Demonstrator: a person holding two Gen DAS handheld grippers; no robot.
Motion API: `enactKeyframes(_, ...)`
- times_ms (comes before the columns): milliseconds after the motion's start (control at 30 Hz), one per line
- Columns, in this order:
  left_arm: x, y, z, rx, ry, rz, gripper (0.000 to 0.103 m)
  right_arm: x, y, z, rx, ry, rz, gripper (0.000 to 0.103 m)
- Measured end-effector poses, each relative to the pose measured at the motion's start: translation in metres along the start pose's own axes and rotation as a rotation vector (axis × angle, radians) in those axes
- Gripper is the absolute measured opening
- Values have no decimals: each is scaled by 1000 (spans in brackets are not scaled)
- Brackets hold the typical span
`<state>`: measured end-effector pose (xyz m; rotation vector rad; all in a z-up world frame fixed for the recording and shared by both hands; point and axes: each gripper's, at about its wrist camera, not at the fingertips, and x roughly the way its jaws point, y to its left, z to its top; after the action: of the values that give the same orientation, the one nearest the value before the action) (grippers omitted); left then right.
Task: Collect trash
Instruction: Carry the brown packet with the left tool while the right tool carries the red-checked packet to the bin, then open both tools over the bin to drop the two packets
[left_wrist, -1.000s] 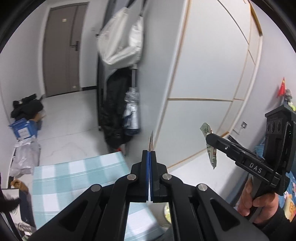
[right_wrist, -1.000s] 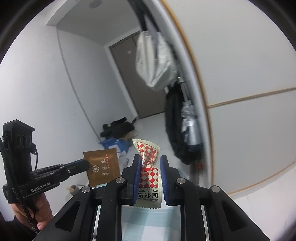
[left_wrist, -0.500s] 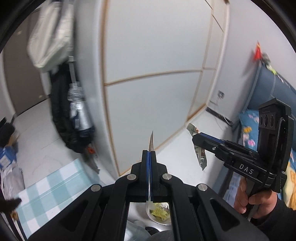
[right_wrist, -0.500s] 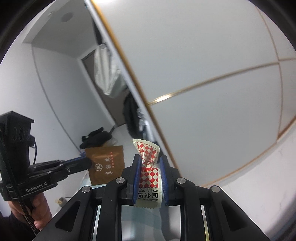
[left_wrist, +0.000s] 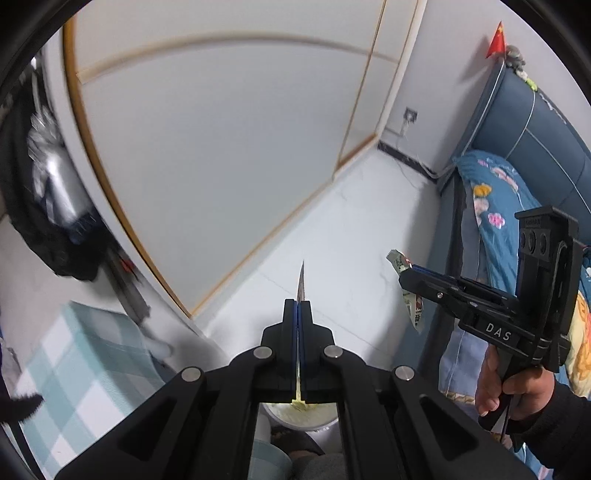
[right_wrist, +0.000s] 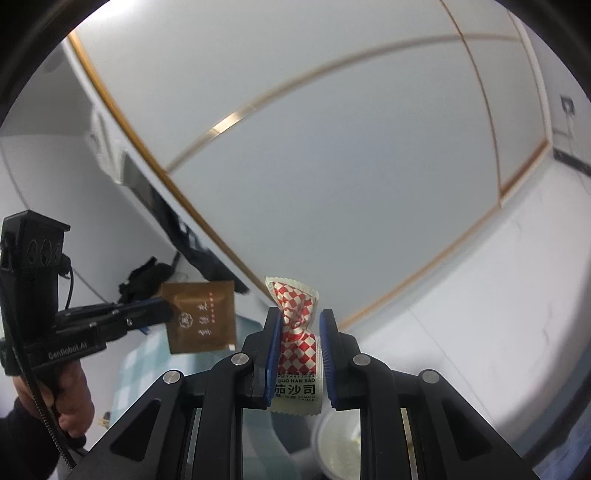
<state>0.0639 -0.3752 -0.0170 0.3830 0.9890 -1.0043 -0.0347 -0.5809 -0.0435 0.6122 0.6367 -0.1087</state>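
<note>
The left gripper (left_wrist: 300, 308) is clamped edge-on on a flat brown sachet (right_wrist: 201, 317). The right gripper (right_wrist: 298, 325) is closed on a red-checked ketchup packet (right_wrist: 295, 347). A white cup (left_wrist: 301, 413) is seen near, below both.

The left gripper (left_wrist: 300, 308) points steeply downward with its jaws pressed fully together on a thin brown sachet (right_wrist: 201, 317), gripped by a hand (right_wrist: 70, 397) in a dark sleeve. The right gripper (right_wrist: 298, 343), held by the other hand (left_wrist: 515, 386), angles downward too, jaws narrowly apart and clamped on a red-checked sauce packet (right_wrist: 297, 347).
</note>
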Motion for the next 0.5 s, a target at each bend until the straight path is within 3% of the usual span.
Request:
enactKeyframes(267,55,0,-12,55,105,0,0,49,-53,-37,110,128,-60,20)
enactKeyframes(500,96,4,-29,88,235,-59,0,91,-79,-67,192,224,-80,20)
